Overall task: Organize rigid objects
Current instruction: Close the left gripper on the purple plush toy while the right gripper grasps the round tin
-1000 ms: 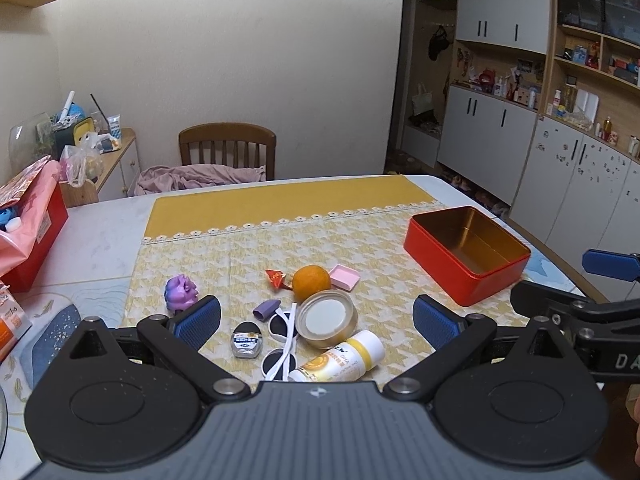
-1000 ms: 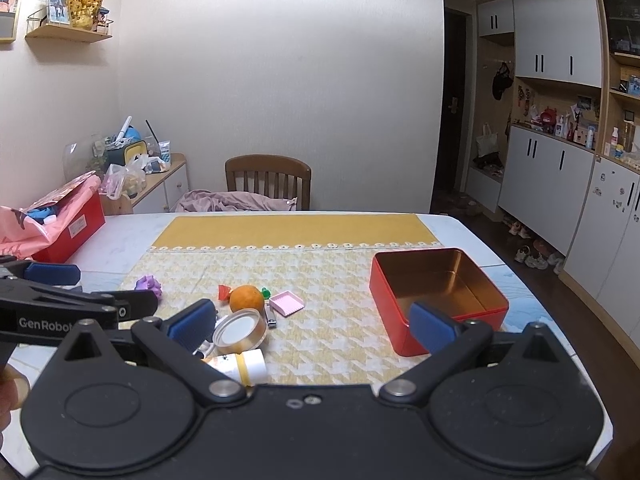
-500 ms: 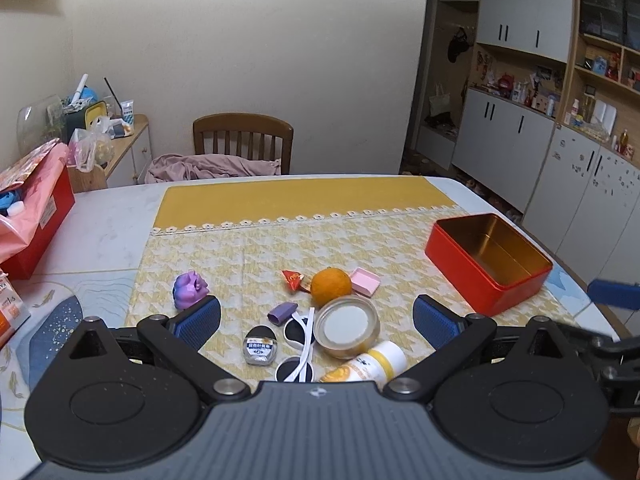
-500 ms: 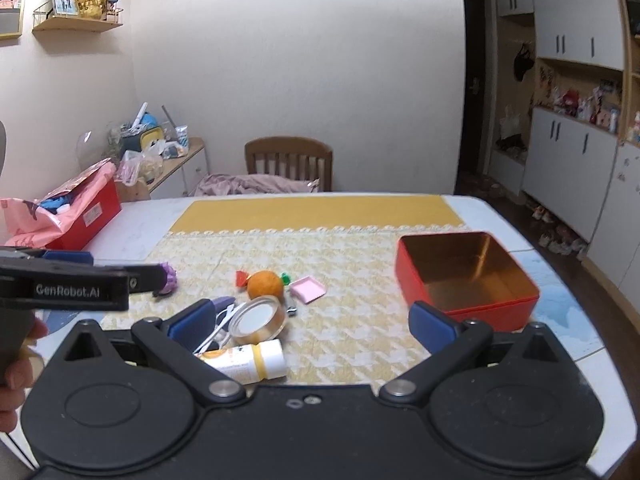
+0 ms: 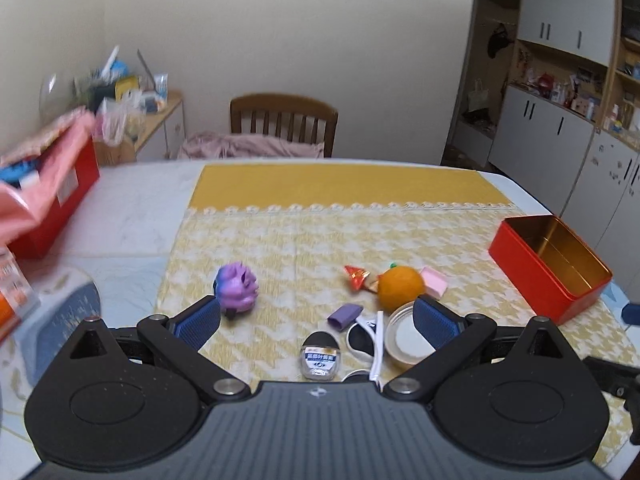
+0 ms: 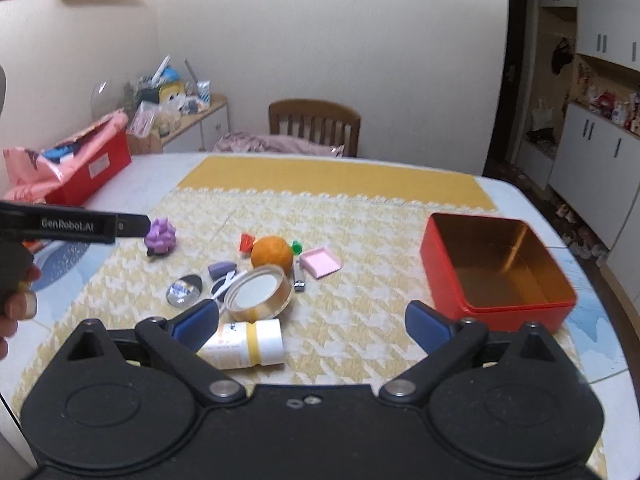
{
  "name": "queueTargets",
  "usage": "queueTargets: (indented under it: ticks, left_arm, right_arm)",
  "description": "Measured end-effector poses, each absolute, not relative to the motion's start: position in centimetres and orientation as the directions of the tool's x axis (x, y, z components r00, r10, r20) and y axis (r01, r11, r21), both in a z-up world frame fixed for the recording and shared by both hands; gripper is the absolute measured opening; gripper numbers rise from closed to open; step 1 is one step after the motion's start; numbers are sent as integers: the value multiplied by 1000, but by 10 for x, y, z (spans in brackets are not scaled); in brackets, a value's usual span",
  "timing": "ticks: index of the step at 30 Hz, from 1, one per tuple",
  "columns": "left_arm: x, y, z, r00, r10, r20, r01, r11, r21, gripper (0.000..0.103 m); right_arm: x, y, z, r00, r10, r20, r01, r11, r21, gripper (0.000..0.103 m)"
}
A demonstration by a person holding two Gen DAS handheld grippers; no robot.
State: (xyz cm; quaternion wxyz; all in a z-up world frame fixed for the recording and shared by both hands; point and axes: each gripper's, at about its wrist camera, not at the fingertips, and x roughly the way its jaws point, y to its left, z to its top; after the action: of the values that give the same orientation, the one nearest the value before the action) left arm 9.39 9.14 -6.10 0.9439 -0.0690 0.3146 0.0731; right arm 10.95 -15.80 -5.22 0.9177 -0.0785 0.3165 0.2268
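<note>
One open red rectangular metal tin (image 6: 496, 268) with a gold-coloured inside sits on the yellow houndstooth tablecloth (image 6: 360, 292), and every loose item lies to its left. Nothing is inside the tin.

Nearest the tin lies one flat pink square piece (image 6: 321, 263), with one small metal nail clipper (image 6: 298, 278) just beside it. Touching or almost touching that pair is one round orange fruit (image 6: 271, 252), and one red foil-wrapped candy (image 6: 246, 242) sits at the fruit's far-left side. In front of the fruit stands one round, shallow clear container with a white inside (image 6: 258, 292). One pair of white-framed sunglasses (image 6: 222, 286) lies against its left edge, one small purple block (image 6: 221, 268) sits just beyond the sunglasses, and one oval dark-edged case with a printed label (image 6: 183, 289) lies farther left. One white bottle with a yellow band (image 6: 246, 345) lies on its side, closest to the camera. One purple toy figure (image 6: 160, 236) sits farthest from the tin, well apart from the cluster.

The left gripper (image 5: 316, 316) hovers over the near items with its two blue pads spread wide, holding nothing. The right gripper (image 6: 312, 320) is likewise spread wide and empty, with the bottle lying just below its left pad.
</note>
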Motion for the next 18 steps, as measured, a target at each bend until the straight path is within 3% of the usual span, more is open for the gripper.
queueTargets:
  ticks: [8,13,18]
  left_arm:
    - [134,126,-94,756,251,-605,-271,961,60,103]
    - [167,151,-118,719,266,-642,-306,951,51,102]
    - [188,161,-137,683,288,-671,-337,940,61,102]
  right_arm:
    - [143,-130,-74,638,397,-661,-528,849,0,97]
    - [163,-107,-89,612,387,-690,-563,825,-37,86]
    - [182,-88,-107,583,370,-724,-576,816,-48,85]
